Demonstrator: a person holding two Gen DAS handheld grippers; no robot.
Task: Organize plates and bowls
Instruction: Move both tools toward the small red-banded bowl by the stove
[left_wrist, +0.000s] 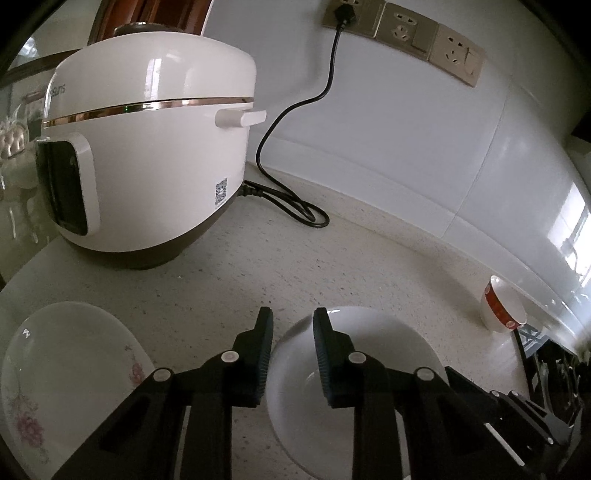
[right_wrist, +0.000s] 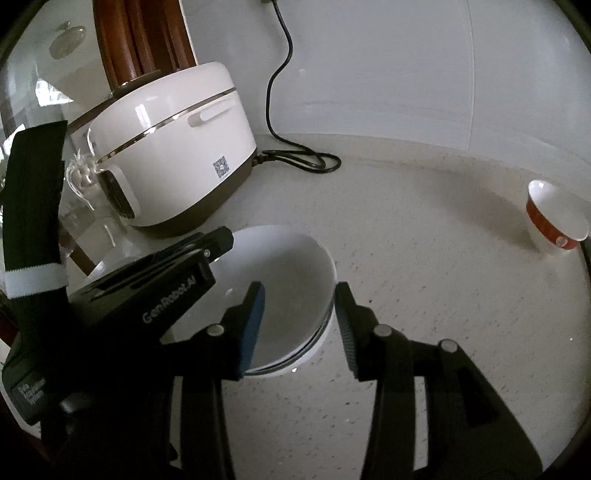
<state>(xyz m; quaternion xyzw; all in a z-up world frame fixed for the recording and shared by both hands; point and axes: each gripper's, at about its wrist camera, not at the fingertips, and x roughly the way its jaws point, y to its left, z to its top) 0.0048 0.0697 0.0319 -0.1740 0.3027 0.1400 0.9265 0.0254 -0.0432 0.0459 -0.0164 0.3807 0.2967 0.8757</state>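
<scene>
A white bowl (left_wrist: 376, 354) sits on the speckled counter; in the right wrist view (right_wrist: 291, 280) it rests in another white bowl. My left gripper (left_wrist: 292, 325) is open, its fingers astride the bowl's left rim without closing on it. My right gripper (right_wrist: 300, 295) is open, its fingers astride the bowl's right rim. A flowered white plate (left_wrist: 70, 373) lies at the lower left. A small red-banded bowl (left_wrist: 504, 308) stands at the right by the wall, also in the right wrist view (right_wrist: 556, 216).
A white rice cooker (left_wrist: 147, 162) stands at the back left, its black cord (left_wrist: 295, 206) looped on the counter and plugged into wall sockets (left_wrist: 402, 33). Glassware (left_wrist: 14, 155) sits at the far left. A dark hob edge (left_wrist: 554, 362) lies at the right.
</scene>
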